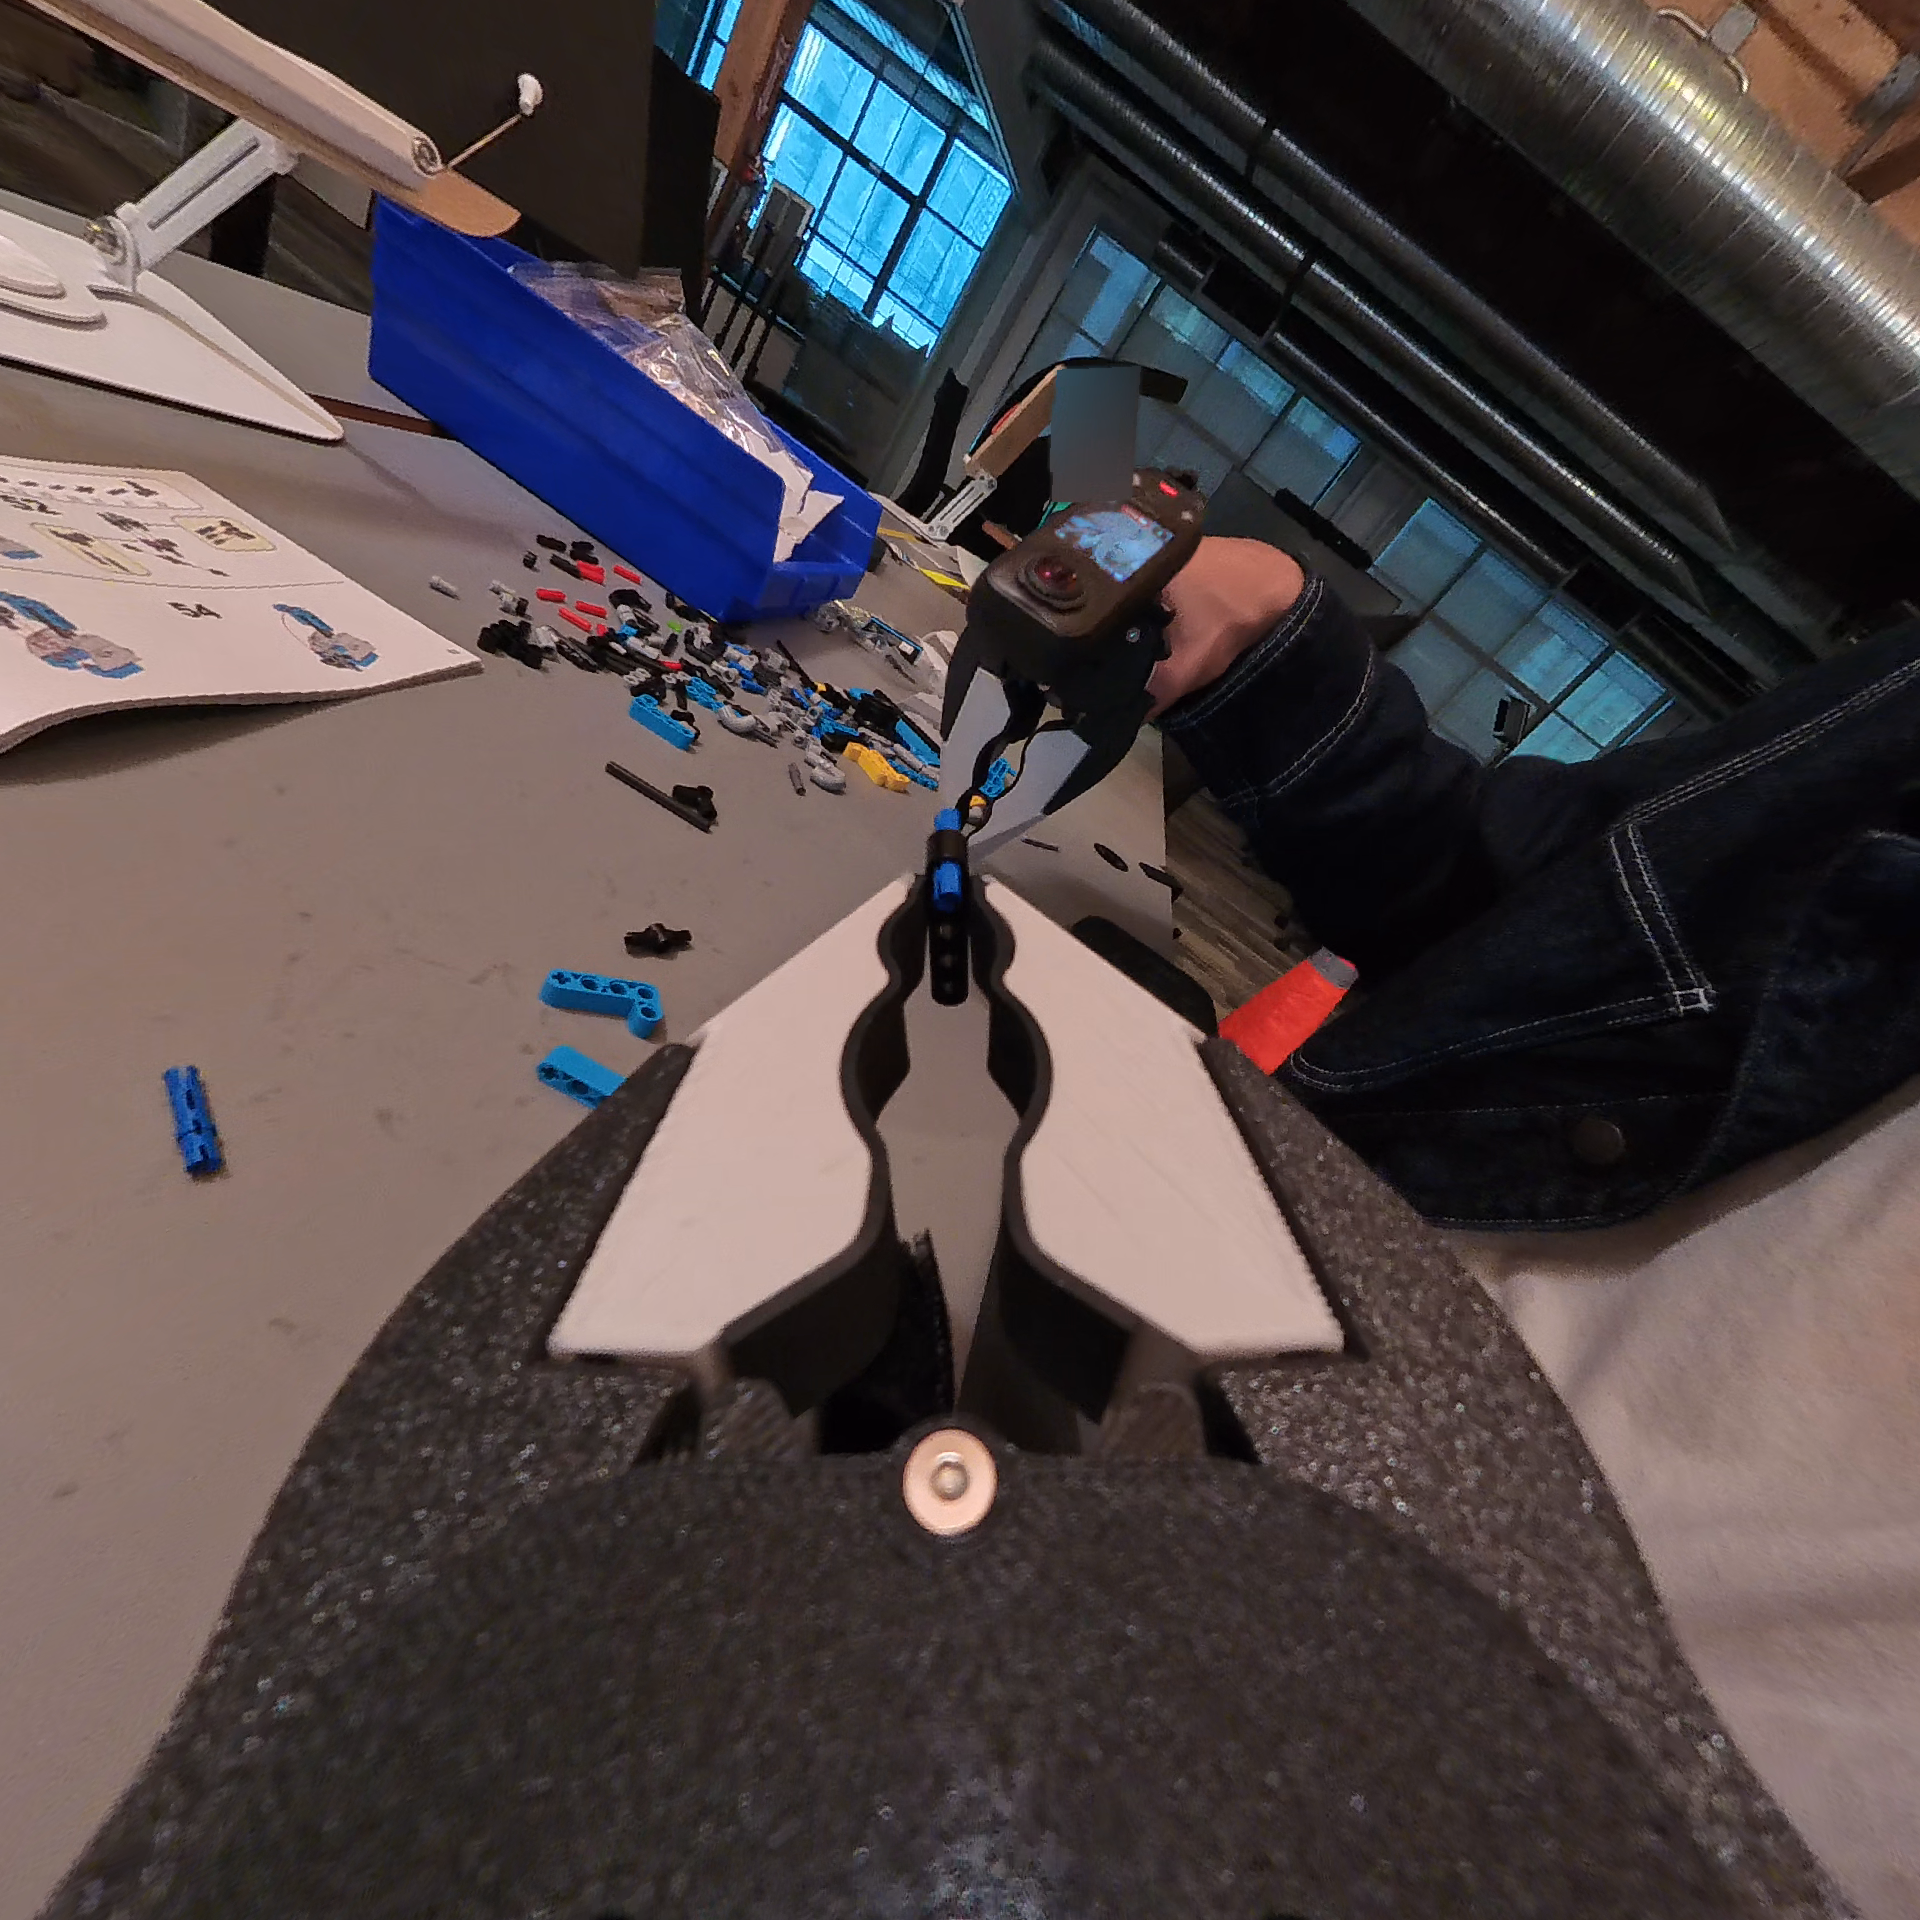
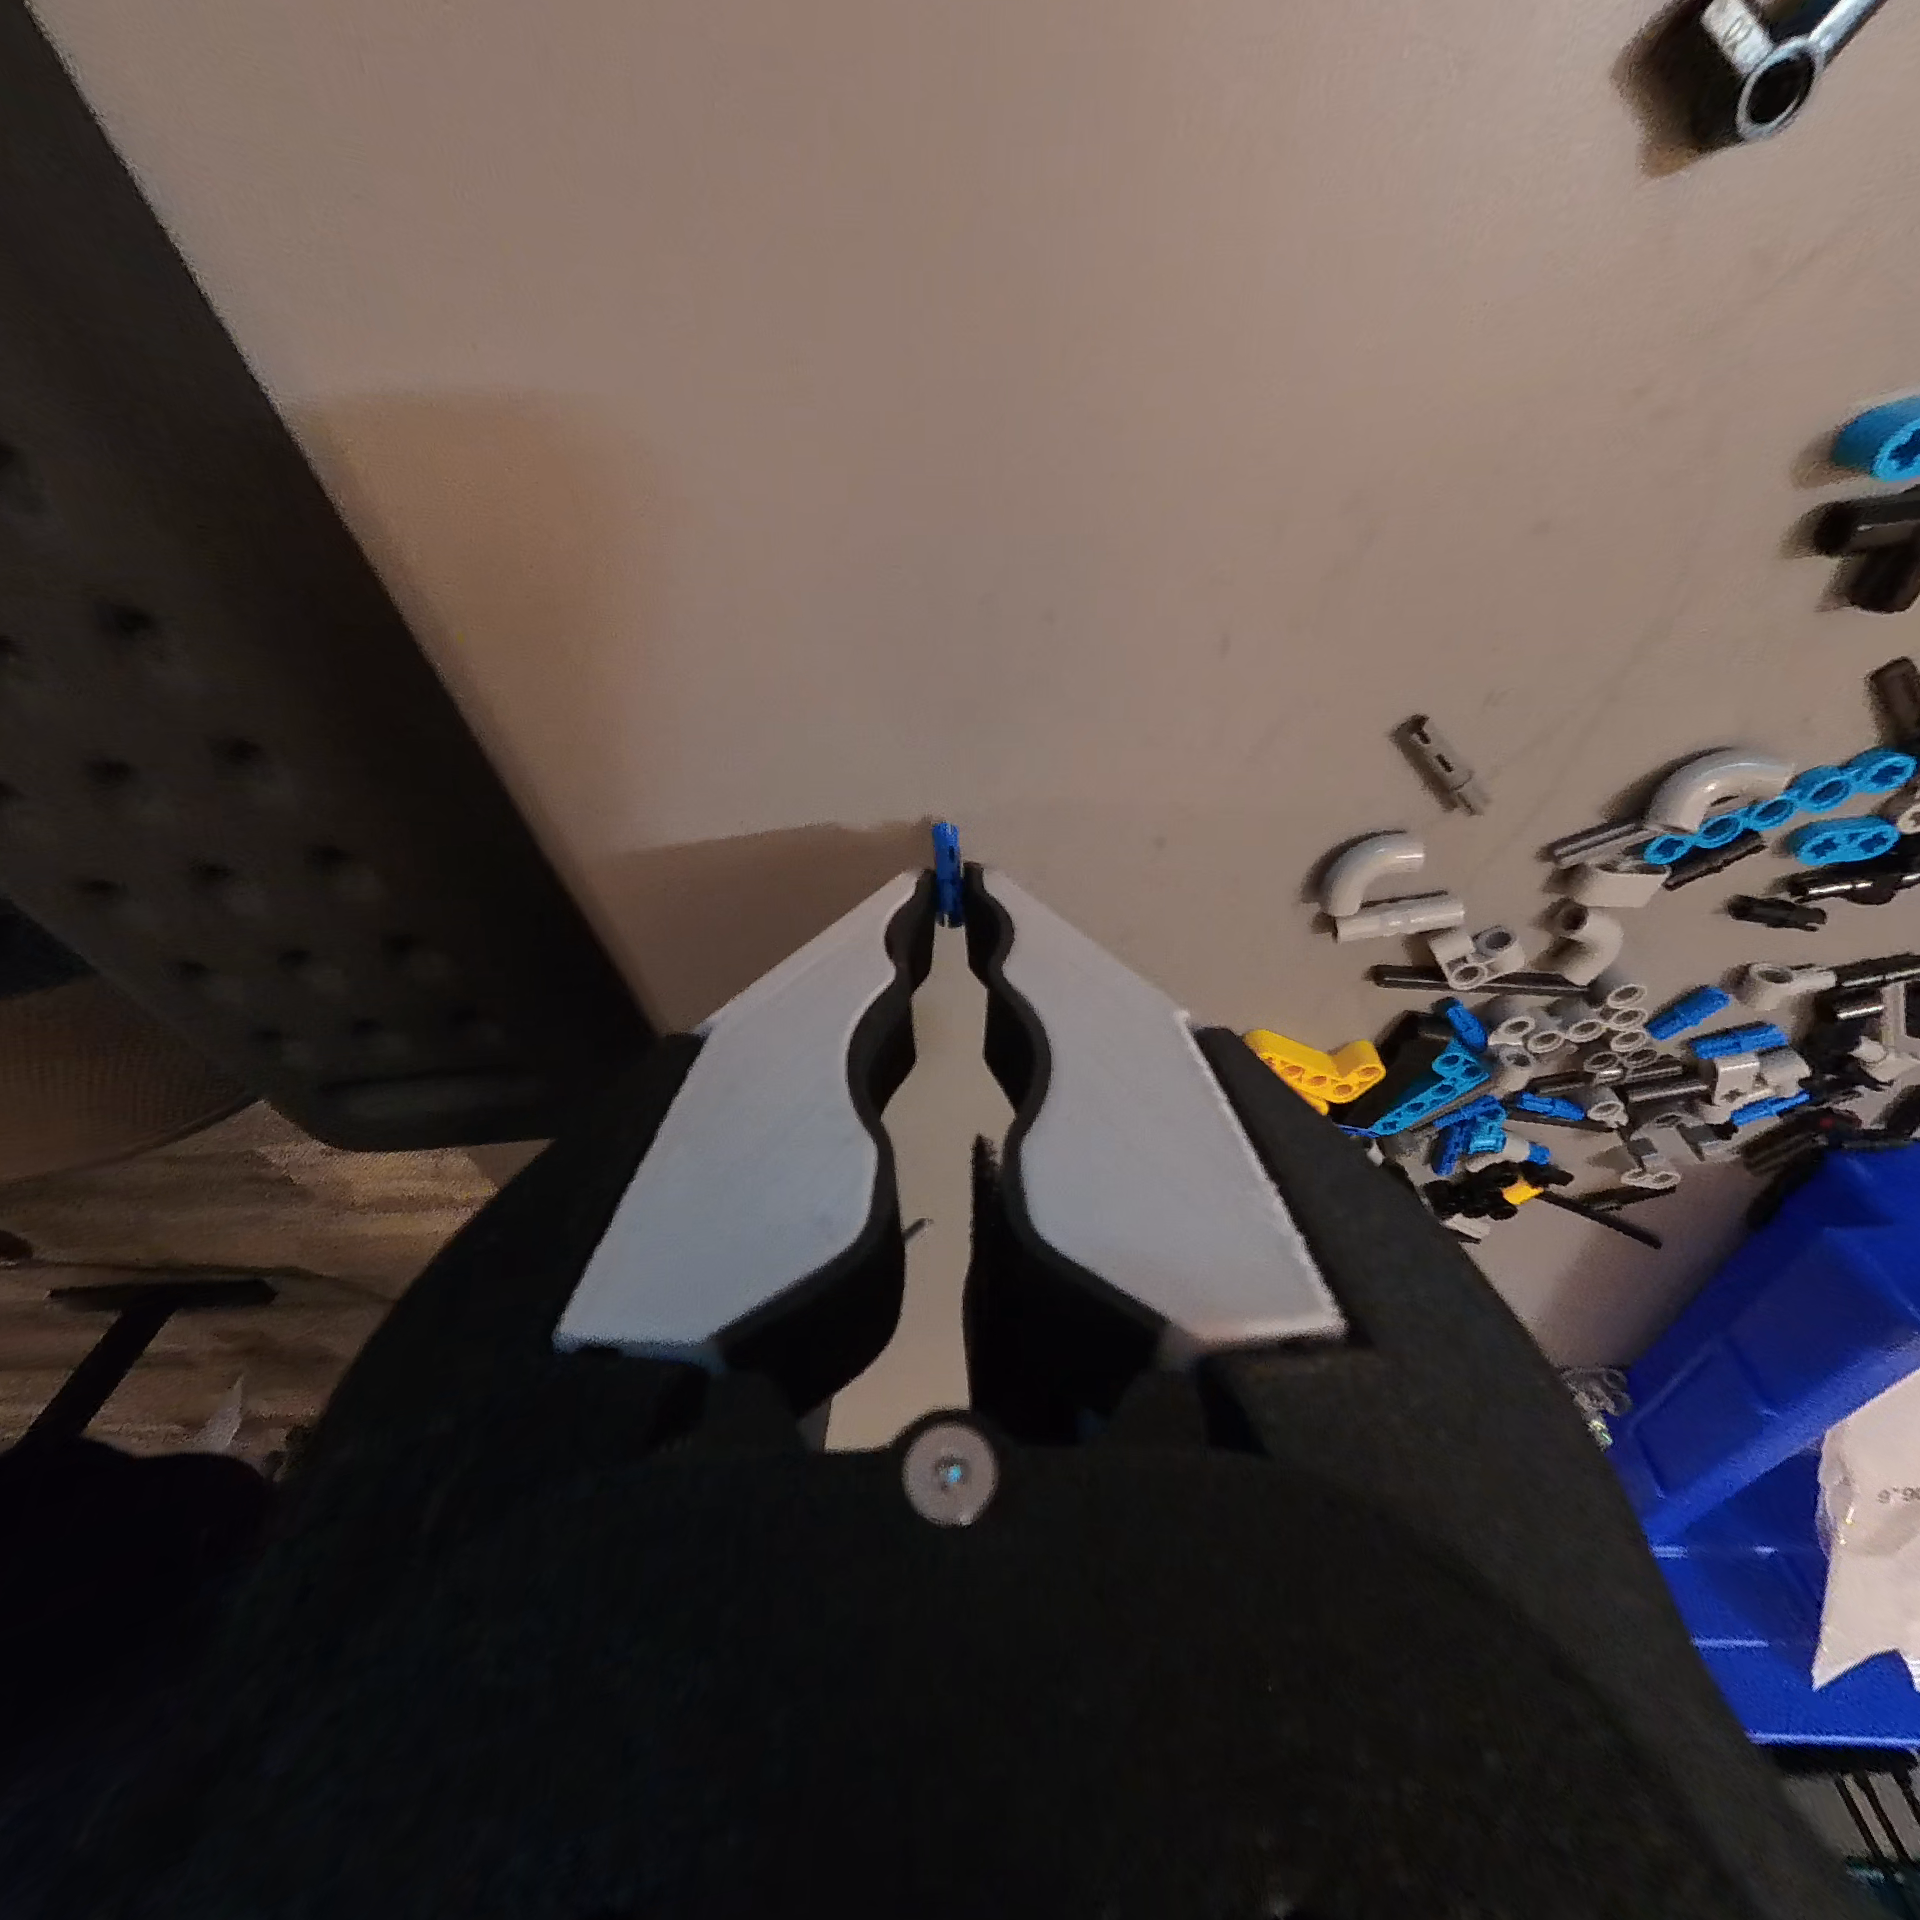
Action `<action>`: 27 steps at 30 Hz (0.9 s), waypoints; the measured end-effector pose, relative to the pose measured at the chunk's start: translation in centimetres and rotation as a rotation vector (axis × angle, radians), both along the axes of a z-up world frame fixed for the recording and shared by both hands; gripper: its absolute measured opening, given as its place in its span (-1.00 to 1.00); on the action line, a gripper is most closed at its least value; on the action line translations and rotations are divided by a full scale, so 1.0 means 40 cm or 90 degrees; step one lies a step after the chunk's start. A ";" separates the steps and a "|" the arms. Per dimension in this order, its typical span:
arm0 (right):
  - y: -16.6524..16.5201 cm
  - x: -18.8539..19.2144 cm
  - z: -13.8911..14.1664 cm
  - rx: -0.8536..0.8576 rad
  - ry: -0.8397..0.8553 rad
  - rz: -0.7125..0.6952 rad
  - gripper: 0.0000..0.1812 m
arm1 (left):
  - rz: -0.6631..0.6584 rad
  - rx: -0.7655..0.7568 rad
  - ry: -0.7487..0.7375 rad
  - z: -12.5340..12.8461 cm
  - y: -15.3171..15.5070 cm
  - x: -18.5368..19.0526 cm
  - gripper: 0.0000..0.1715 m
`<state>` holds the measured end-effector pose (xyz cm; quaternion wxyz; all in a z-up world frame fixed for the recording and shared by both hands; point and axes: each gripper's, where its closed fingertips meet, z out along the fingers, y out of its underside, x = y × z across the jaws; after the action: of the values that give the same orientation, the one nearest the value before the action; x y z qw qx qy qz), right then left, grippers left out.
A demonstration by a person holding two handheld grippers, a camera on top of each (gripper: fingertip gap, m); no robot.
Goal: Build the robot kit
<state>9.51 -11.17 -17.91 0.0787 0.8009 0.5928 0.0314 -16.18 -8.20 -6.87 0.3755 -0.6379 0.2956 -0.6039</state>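
An open instruction booklet lies on the table near the blue bin, bearing printed numbering beside its diagrams; a white bag inside the blue bin carries small print, too blurred to make out.

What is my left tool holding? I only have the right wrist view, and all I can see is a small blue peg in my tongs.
Observer: The left tongs are shut on a black strip with a row of holes, held upright.
Operator: How near is my right tool to it?
Observer: The right tongs and their blue peg sit right at the strip's top end. I cannot tell whether they touch.
Operator: Anything on that side that I cannot see?
Observer: An open instruction booklet lies flat on the table, left of the loose parts.
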 end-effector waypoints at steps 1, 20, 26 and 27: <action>0.001 0.003 -0.001 -0.001 -0.005 0.001 -0.95 | 0.002 -0.002 -0.002 0.000 0.002 -0.001 -0.92; 0.007 0.012 -0.018 0.007 -0.058 0.018 -0.87 | -0.006 -0.007 -0.008 0.001 -0.002 -0.002 -0.92; 0.011 0.011 -0.019 0.016 -0.047 0.022 -0.82 | -0.006 -0.008 -0.009 0.001 -0.002 -0.002 -0.92; 0.009 0.011 -0.019 0.015 -0.045 0.023 -0.83 | -0.006 -0.008 -0.008 0.001 -0.002 -0.001 -0.92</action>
<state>9.96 -10.80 -18.67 0.0896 0.7895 0.6033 0.0684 -16.23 -8.28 -6.84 0.3704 -0.6348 0.2924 -0.6118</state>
